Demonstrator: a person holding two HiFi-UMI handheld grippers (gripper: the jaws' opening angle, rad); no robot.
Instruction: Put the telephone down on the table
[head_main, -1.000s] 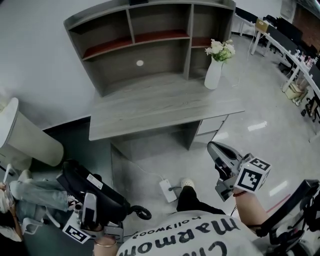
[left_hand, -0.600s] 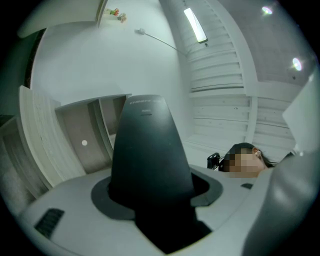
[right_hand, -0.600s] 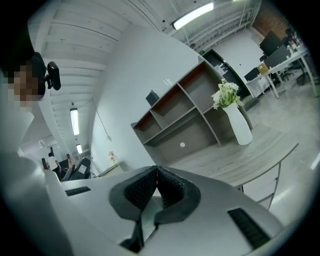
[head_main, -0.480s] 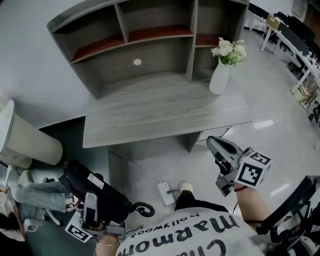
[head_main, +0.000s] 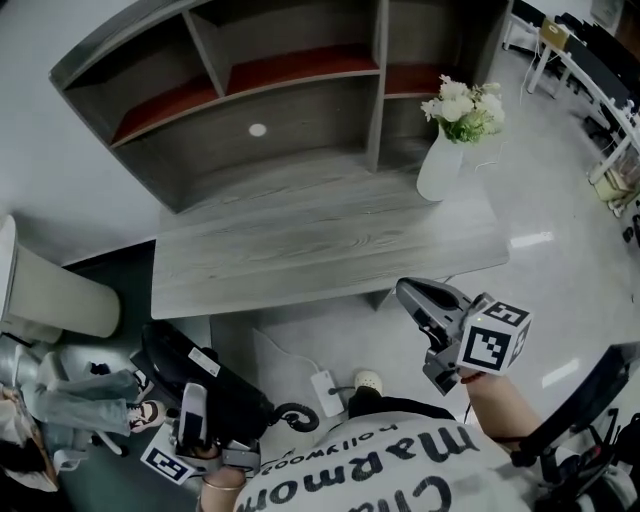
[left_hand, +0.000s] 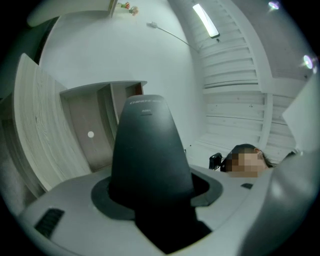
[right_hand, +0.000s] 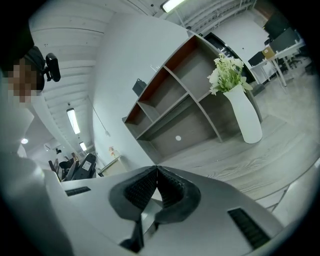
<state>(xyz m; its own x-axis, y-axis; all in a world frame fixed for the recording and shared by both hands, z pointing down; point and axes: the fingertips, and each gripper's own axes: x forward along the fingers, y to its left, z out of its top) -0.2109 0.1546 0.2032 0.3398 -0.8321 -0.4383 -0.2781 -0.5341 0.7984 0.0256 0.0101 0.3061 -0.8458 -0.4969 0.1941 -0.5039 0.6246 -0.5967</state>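
The telephone (head_main: 225, 395) is black with a white label and a coiled cord, held low at the bottom left of the head view. My left gripper (head_main: 190, 400) is shut on it. In the left gripper view the telephone's dark body (left_hand: 145, 150) fills the space between the jaws and points up toward the shelves. My right gripper (head_main: 405, 292) hangs in front of the grey wooden table (head_main: 320, 240), shut with nothing in it. In the right gripper view its ribbed pads (right_hand: 156, 170) meet at the tip, and the table top (right_hand: 240, 160) lies beyond.
A white vase of flowers (head_main: 440, 170) stands at the table's right rear corner. A shelf unit (head_main: 250, 100) sits along the back of the table. A power strip (head_main: 328, 380) lies on the floor under the table's edge. A pale bin (head_main: 50, 295) and another person's legs (head_main: 60, 390) are at the left.
Both grippers have come closer to the table, which now looks larger and nearer in the head view. The left gripper still grips the telephone; the right stays shut.
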